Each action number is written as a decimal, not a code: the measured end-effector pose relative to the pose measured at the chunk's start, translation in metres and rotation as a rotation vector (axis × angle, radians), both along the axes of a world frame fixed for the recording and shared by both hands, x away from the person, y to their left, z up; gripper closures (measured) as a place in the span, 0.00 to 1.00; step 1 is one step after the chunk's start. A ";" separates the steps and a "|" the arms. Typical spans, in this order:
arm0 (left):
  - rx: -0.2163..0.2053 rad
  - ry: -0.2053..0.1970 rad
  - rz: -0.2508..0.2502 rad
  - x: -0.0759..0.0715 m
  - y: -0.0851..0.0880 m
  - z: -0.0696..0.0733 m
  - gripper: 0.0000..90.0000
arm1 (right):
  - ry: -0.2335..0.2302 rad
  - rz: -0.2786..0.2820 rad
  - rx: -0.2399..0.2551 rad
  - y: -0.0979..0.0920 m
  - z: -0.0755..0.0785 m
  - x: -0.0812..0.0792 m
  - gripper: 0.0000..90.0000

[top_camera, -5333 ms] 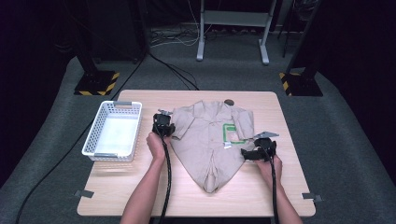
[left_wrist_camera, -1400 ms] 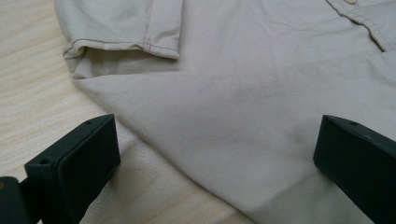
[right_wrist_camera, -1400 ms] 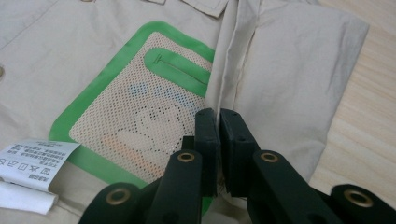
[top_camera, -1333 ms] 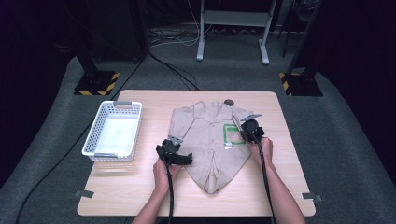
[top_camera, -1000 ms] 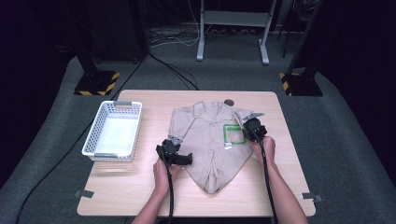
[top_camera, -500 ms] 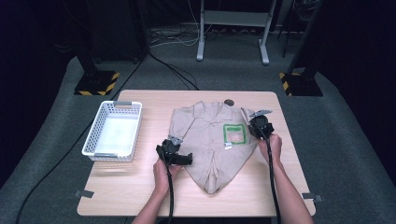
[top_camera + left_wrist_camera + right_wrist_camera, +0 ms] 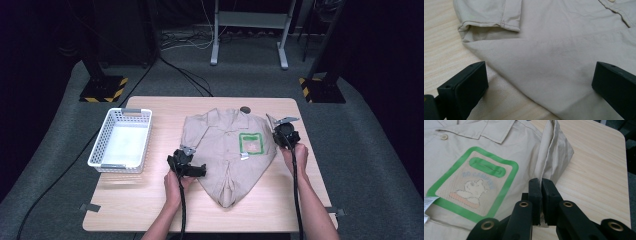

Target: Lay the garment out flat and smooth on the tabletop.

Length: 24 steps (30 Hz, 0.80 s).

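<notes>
The right gripper [image 7: 541, 195] is pinching the beige shirt's [image 7: 227, 150] raised edge fold between clenched jaws. The left gripper [image 7: 539, 85] is straddling its lower cloth, jaws spread. Beyond them, a green-bordered mesh patch [image 7: 475, 182] is showing a cartoon figure; no writing is legible.

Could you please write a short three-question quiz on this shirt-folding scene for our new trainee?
1. True or false: the right gripper is shut on a fold of the beige shirt.
2. How do the jaws of the left gripper stand? A) wide open over the shirt's edge B) shut on the collar C) shut on the basket
3. Fill in: the white basket sits on the table on the shirt's ____ side in the high view.

Key:
1. True; the cloth rises pinched between its jaws beside the green-framed pocket patch.
2. A
3. left
</notes>
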<state>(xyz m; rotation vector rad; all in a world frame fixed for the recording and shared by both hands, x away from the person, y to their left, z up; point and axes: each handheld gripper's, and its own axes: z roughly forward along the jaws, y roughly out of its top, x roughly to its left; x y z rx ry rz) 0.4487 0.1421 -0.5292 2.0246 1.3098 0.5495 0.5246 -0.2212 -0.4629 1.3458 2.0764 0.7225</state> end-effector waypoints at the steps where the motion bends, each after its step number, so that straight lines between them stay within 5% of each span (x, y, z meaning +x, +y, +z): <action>1: 0.000 0.000 0.000 0.000 0.000 0.000 0.00 | 0.000 -0.004 0.001 -0.002 0.000 0.000 0.96; 24: 0.000 0.000 0.000 0.000 0.000 0.000 0.00 | 0.055 -0.108 0.030 -0.044 -0.024 -0.005 0.89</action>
